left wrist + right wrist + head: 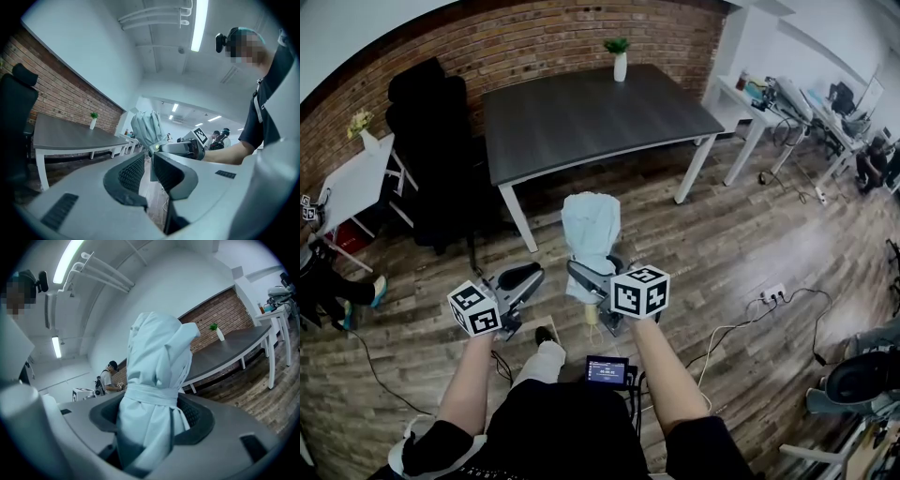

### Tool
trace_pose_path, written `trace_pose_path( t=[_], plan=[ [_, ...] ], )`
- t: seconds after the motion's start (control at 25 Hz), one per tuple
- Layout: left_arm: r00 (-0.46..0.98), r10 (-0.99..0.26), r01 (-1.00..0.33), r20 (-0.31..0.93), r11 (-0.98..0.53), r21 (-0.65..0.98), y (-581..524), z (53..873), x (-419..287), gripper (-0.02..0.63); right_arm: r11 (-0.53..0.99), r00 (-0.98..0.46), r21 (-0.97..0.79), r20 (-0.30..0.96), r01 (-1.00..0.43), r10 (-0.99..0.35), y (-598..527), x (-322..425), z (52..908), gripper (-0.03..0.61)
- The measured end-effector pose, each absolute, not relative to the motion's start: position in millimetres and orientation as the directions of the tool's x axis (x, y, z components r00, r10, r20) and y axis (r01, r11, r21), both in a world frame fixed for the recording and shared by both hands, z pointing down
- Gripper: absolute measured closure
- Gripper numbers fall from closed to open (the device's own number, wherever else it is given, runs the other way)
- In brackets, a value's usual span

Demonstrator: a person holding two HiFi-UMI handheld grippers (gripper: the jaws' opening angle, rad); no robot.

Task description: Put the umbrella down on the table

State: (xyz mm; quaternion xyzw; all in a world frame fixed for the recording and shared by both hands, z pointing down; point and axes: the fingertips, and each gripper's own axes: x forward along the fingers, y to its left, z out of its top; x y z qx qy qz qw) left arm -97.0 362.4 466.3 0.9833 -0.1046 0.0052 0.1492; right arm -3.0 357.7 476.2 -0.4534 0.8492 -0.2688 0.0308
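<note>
Done so far: nothing is on the table (581, 122) yet. I am holding the umbrella (591, 232) in the air above the wood floor.
Left to do: I think I must go to the table, which is well apart from me, lay the umbrella on it and let go.
Umbrella: folded up and tied, standing upright.
Right tongs (594, 274): spread wide and pinching the umbrella around its middle.
Left tongs (523, 277): jaws close together, nothing between them, just beside the umbrella.
My arms: both reach forward, side by side, and the tongs point about level.
</note>
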Motion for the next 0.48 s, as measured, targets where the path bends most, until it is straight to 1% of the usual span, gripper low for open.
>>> trace_pose_path(
  t=[0.48],
  plan=[
    [0.977, -0.21, -0.205, 0.025, -0.911, 0.357, 280.5, 485.7, -76.0, 0.548, 0.392, -0.569, -0.524, 0.231, -0.756, -0.789, 284.7, 23.3, 496.0, 0.282]
  ],
)
